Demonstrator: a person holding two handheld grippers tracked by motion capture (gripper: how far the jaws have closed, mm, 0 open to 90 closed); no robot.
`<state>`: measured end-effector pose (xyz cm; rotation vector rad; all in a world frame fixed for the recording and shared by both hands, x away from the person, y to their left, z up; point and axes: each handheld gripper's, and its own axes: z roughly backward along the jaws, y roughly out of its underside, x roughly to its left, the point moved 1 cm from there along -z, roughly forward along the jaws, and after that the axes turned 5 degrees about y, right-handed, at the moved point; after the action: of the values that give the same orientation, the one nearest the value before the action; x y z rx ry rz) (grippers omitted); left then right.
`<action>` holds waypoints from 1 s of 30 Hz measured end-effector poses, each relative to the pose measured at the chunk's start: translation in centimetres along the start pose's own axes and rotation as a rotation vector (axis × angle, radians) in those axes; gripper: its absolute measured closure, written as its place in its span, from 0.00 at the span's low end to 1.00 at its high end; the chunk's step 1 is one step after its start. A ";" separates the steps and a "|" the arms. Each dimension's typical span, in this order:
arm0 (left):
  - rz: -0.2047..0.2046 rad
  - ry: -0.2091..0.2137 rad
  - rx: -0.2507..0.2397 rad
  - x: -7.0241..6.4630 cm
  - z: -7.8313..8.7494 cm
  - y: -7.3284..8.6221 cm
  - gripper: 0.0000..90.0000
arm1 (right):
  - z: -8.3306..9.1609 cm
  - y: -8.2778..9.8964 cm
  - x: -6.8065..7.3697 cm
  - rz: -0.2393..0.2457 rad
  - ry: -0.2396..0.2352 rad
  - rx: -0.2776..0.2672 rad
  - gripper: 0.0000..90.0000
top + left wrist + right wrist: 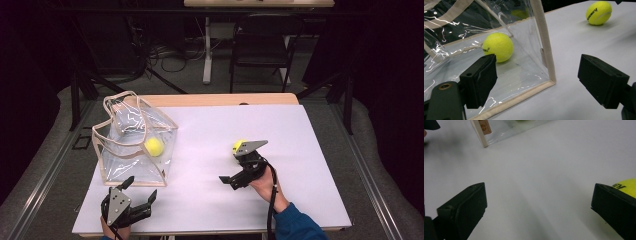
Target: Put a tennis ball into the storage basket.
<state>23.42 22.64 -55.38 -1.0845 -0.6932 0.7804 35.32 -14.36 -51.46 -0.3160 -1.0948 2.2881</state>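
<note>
A: What's the biggest thing there?

B: The white table top. On it, toward ten o'clock in the high view, stands a clear plastic bag with beige trim and handles, upright and open at the top.

A: And the grippers?

B: The left gripper sits at seven o'clock near the table's front edge, just short of the bag's near corner. Its jaws are spread wide, nothing between them; in the left gripper view one jaw overlaps the bag's clear wall and the other stands off over bare table. The right gripper is a little toward five o'clock of centre, held in a hand with a blue sleeve. Its jaws are also spread and hold nothing.

A: The balls?

B: One yellow tennis ball lies inside the bag, on its floor near the right wall. A second tennis ball lies on the table at the right gripper's far jaw, just beside it in the right gripper view; whether they touch I cannot tell.
</note>
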 end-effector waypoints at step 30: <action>-0.003 0.001 0.004 0.2 -0.2 0.1 0.18 | 3.5 2.3 -4.0 -0.091 0.119 0.017 0.00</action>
<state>23.67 22.68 -55.48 -1.0801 -0.6916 0.7782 36.10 -20.06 -51.13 -0.3823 -1.0093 2.1685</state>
